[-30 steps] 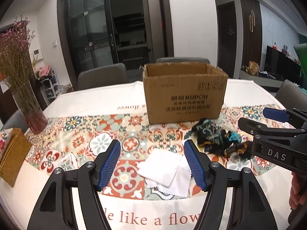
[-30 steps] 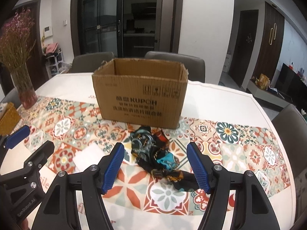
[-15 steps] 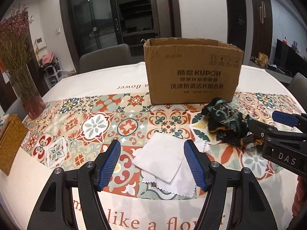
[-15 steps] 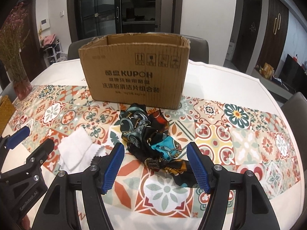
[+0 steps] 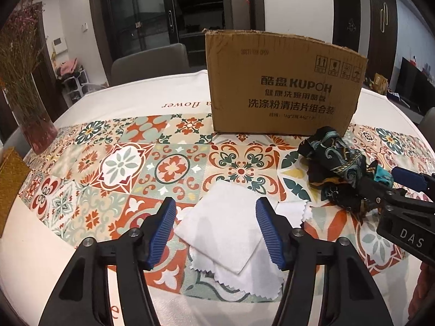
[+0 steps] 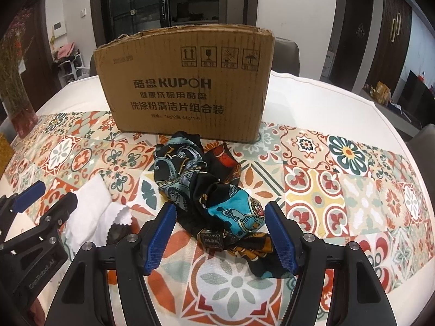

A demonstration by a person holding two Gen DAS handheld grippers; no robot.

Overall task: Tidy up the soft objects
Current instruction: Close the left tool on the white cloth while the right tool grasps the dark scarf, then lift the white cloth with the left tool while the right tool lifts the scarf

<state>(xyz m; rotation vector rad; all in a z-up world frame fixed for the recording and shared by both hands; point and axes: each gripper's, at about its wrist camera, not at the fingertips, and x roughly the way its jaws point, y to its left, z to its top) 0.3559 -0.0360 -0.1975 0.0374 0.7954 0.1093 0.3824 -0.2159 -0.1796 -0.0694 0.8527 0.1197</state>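
Note:
A folded white cloth (image 5: 225, 231) with zigzag edges lies on the patterned table runner, between the open blue-padded jaws of my left gripper (image 5: 214, 232), which hovers low over it. A crumpled dark patterned scarf (image 6: 206, 190) lies in front of the cardboard box (image 6: 187, 87); my right gripper (image 6: 220, 236) is open with the scarf's near part between its jaws. The scarf also shows in the left wrist view (image 5: 334, 168), with the box (image 5: 282, 89) behind it. The white cloth shows in the right wrist view (image 6: 92, 212). Neither gripper holds anything.
A glass vase of dried pink flowers (image 5: 30, 108) stands at the table's left. A woven yellow item (image 5: 11, 179) lies at the left edge. Grey chairs (image 5: 149, 65) stand behind the table. The box is open at the top.
Both grippers have moved forward and lower toward the table. The white cloth now sits between the left jaws and the scarf between the right jaws. Both stay open.

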